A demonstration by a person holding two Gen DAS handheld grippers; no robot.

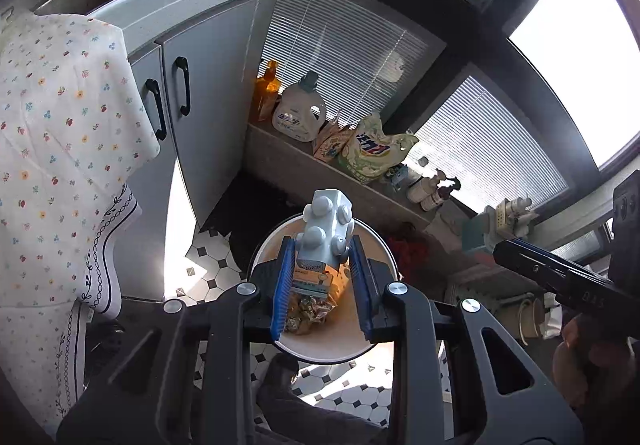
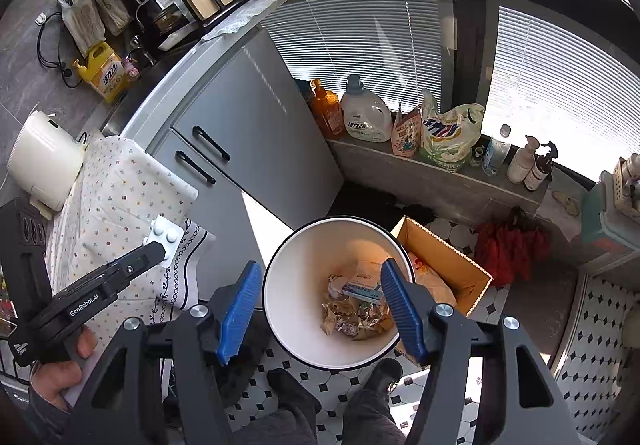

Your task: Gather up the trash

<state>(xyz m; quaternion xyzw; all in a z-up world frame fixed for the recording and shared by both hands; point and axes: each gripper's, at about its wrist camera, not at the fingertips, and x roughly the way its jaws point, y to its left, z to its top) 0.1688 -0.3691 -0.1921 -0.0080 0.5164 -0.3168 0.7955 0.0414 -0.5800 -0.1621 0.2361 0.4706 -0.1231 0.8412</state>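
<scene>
Two grippers hover above a white bin point(image 2: 280, 285) on the tiled floor. The left gripper point(image 1: 322, 265) is clamped on a blister pack point(image 1: 326, 225), which in the left wrist view hangs over the bin's mouth at about 12 o'clock from the jaws. The right gripper point(image 2: 316, 305) stands wide apart and empty — the bin's opening shows between its blue pads. Inside the bin lie crumpled wrappers point(image 2: 356, 315) and a small carton point(image 2: 362, 291), so part of the collecting appears done; by this reading, the blister pack remains to be dropped — other trash cannot be judged.
</scene>
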